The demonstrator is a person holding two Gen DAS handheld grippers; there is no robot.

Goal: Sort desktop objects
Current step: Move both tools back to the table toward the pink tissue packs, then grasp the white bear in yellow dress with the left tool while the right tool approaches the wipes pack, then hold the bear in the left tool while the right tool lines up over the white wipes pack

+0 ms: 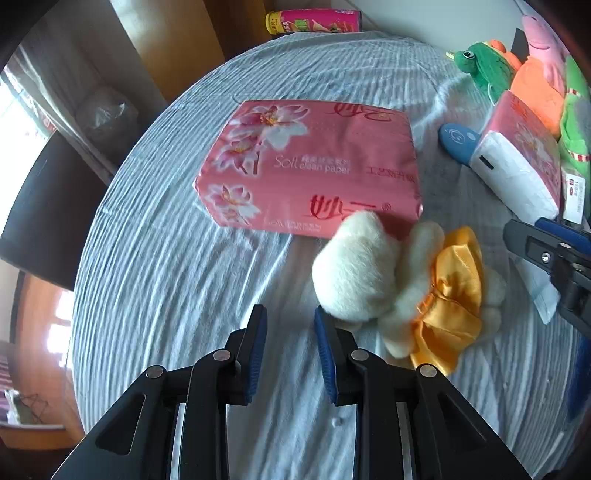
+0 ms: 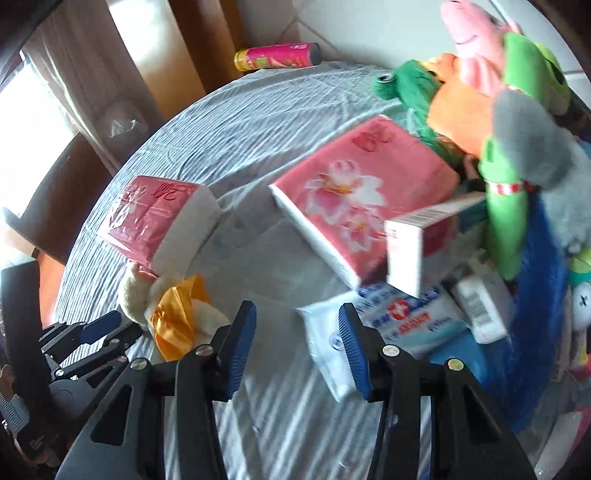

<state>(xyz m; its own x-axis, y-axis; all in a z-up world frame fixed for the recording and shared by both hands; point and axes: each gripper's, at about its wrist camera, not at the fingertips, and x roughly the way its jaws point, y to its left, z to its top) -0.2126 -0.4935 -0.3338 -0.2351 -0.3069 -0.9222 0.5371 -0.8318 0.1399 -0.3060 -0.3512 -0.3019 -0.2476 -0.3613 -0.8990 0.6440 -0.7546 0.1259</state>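
Observation:
A pink tissue pack lies mid-table on the striped cloth; it also shows in the right wrist view. A cream plush toy with an orange bow lies just in front of it, to the right of my left gripper, which is open and empty. The toy shows in the right wrist view too. My right gripper is open and empty above a white wipes packet. A second pink tissue pack and a white box lie ahead of it.
A heap of plush toys fills the right side, with a green frog and a pink pig. A blue-and-white device lies by the second pack. A pink snack can lies at the far edge. The right gripper shows at the left view's edge.

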